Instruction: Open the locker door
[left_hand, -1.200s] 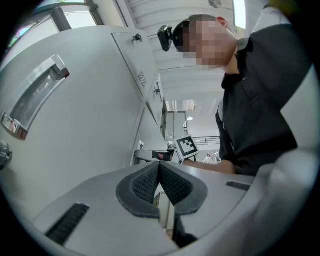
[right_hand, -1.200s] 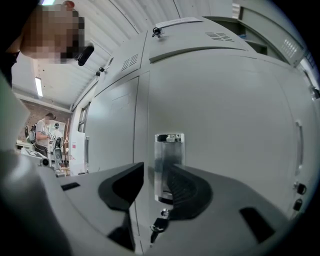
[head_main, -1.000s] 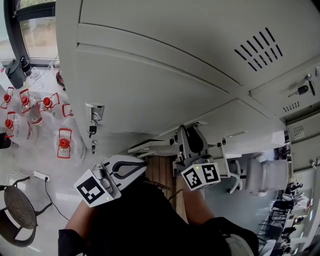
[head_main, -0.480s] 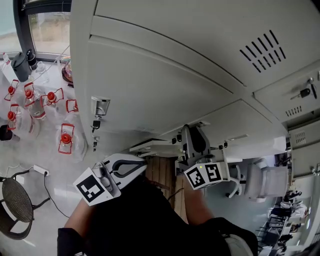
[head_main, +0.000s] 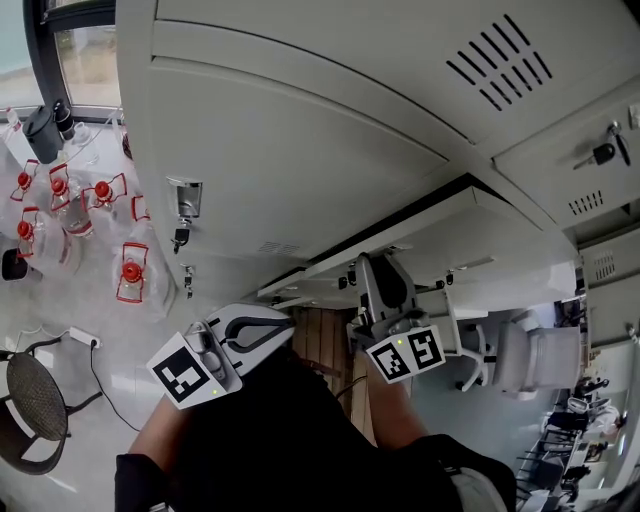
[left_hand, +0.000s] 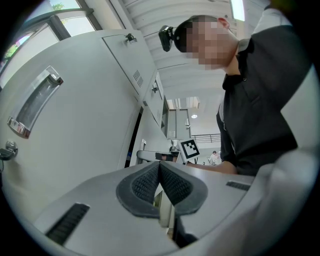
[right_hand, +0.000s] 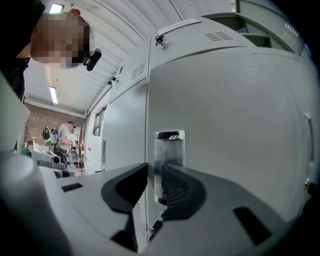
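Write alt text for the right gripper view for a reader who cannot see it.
The right gripper pinches the chrome handle at the edge of a grey locker door, its jaws having just been closing. More grey lockers and a person stand farther off at left.

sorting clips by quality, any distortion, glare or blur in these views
Head view: fisheye bows the locker edges, window washed out. Left gripper view: dark round vignette, pads soft up close. Right gripper view: handle shines, locker curves.
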